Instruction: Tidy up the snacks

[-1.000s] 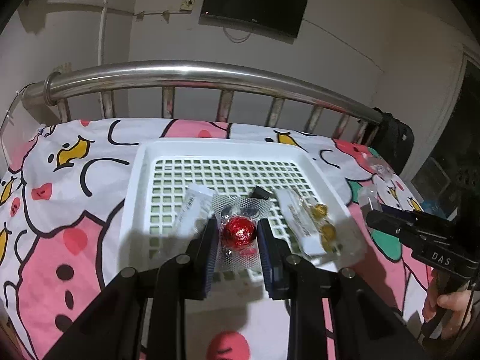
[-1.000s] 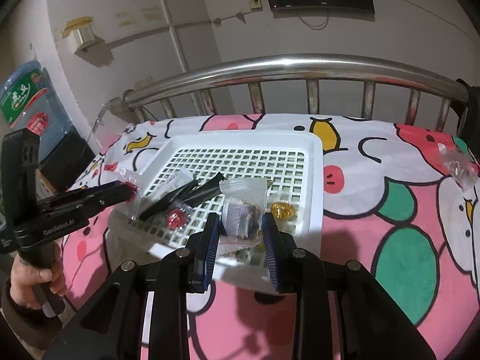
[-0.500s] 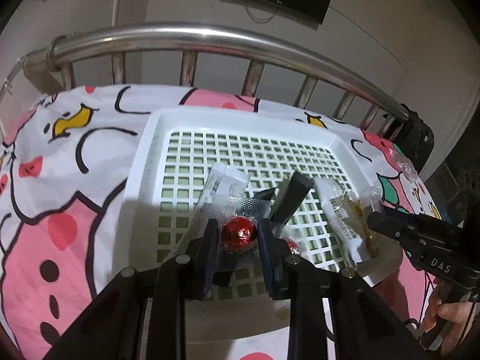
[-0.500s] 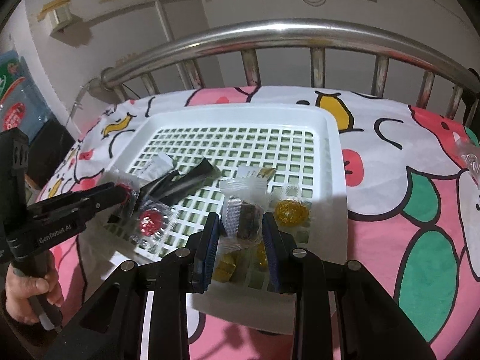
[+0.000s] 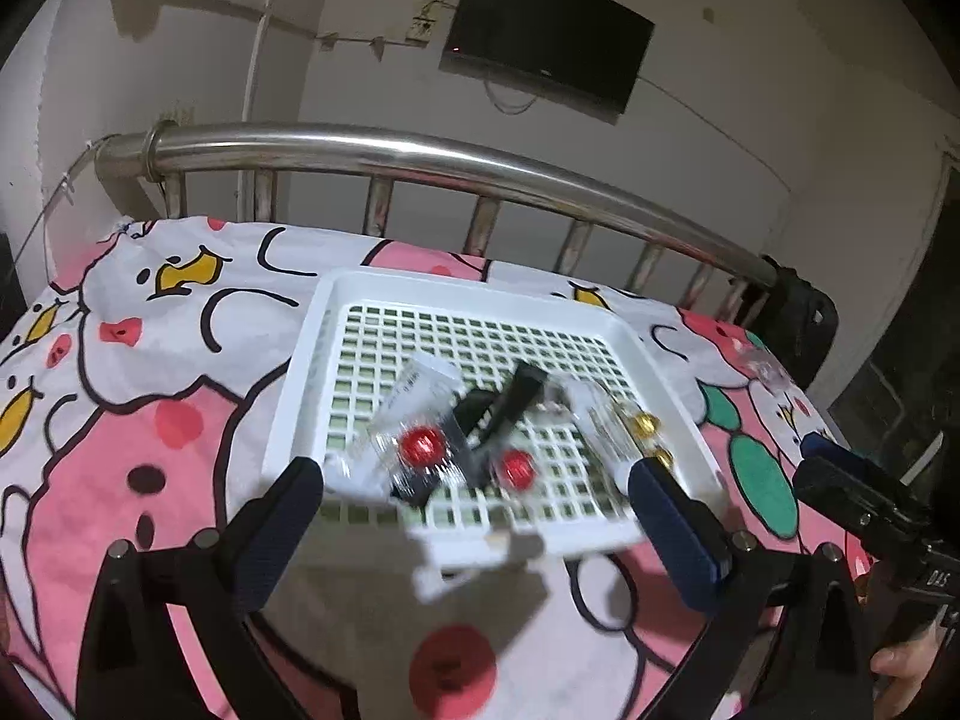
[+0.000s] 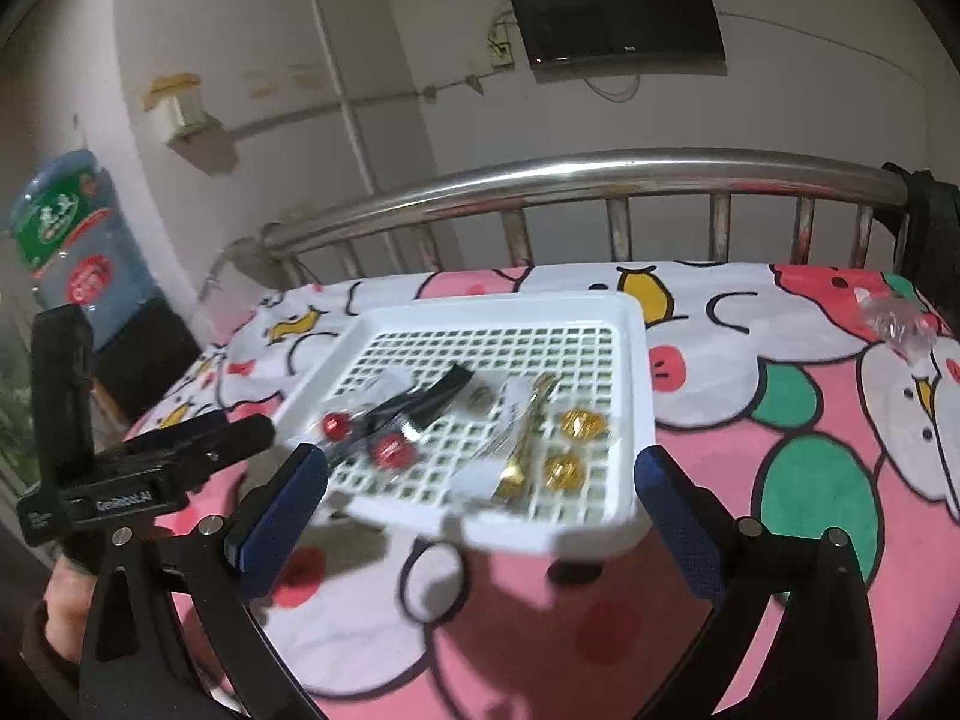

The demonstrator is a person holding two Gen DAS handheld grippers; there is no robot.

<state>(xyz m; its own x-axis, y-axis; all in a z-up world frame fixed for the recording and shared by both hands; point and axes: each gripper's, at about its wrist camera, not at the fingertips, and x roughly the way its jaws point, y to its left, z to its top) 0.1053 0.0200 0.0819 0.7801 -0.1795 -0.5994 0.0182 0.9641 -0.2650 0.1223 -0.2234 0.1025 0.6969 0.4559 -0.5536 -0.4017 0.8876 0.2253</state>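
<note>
A white slotted tray [image 5: 312,354] [image 6: 633,372] lies on the cartoon-print bed. In it are two red foil balls in clear wrappers [image 5: 422,445] [image 6: 391,452], black stick packs [image 5: 510,405] [image 6: 435,399], white packets [image 5: 414,387] [image 6: 510,420] and gold foil candies [image 6: 579,423] [image 5: 643,421]. My left gripper [image 5: 477,501] is open and empty, just short of the tray's near edge. My right gripper [image 6: 480,489] is open and empty at the tray's near edge. A clear-wrapped snack [image 6: 894,324] [image 5: 762,366] lies on the bed, right of the tray.
A steel bed rail [image 5: 420,153] [image 6: 576,177] runs behind the tray. A water jug [image 6: 66,240] stands at the left and a dark bag [image 5: 798,318] hangs at the rail's right end. A TV [image 6: 612,15] is on the wall.
Both grippers have opened and pulled back from the tray. The left let go of a red foil ball and the right let go of a clear-wrapped snack; both now lie in the tray.
</note>
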